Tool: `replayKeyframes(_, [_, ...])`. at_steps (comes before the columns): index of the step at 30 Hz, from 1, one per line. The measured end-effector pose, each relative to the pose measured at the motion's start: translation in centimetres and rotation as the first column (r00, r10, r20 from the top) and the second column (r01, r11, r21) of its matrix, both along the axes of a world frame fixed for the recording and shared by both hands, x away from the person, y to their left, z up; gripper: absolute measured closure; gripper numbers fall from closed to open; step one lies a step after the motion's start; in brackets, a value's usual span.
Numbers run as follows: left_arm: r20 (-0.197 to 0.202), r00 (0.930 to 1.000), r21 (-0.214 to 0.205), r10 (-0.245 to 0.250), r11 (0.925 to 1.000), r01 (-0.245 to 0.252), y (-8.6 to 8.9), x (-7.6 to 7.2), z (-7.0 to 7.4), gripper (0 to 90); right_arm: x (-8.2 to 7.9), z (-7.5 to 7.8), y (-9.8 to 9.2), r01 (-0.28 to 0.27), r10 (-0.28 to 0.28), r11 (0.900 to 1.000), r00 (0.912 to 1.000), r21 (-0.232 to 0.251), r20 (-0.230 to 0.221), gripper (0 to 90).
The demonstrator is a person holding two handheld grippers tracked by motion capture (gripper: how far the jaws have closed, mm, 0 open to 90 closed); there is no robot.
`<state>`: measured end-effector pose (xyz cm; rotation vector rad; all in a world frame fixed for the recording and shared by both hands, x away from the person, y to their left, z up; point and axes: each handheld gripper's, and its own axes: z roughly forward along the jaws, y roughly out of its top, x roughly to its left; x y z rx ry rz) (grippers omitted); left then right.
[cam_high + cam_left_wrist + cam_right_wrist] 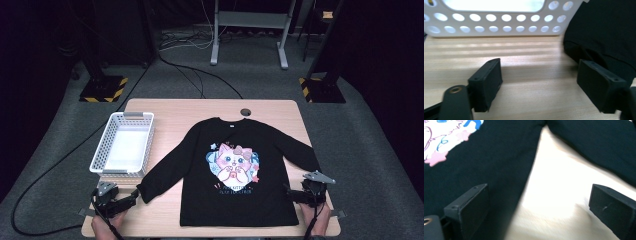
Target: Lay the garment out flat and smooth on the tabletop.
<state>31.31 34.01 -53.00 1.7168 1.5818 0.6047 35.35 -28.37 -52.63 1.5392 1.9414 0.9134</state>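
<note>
Black long-sleeved shirt (235, 170) lies flat, front up, on the wooden table (190, 112), collar at the far edge, hem toward the person, cat print in the middle of the chest. Both sleeves are spread out and angled down toward the near corners, which puts each cuff close to a hand, likely laid out for folding. Left gripper (131, 196) sits at the near-left corner just beside the end of the left sleeve (162, 175); in the left gripper view its jaws stand wide apart over bare wood, nothing between them, the sleeve cloth (604, 30) lying by the right-hand jaw, possibly brushing it, though blur makes that hard to call. Right gripper (295, 194) rests at the near-right, between the shirt's side seam and the right sleeve (300, 150); its jaws are also wide apart, straddling the gap of table with the body cloth (486, 162) under one jaw, gripping nothing. White perforated basket (124, 145) stands empty on the left side of the table, just beyond the left gripper, probably where the folded shirt goes.
</note>
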Motion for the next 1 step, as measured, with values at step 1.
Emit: replayKeyframes(1, [-0.001, 1.0, 0.002, -0.001, 1.0, 0.001, -0.04, 0.0, -0.01, 18.0, -0.19, -0.02, -0.2, -0.002, 0.002, 1.0, 1.0, 0.002, -0.001, 2.5])
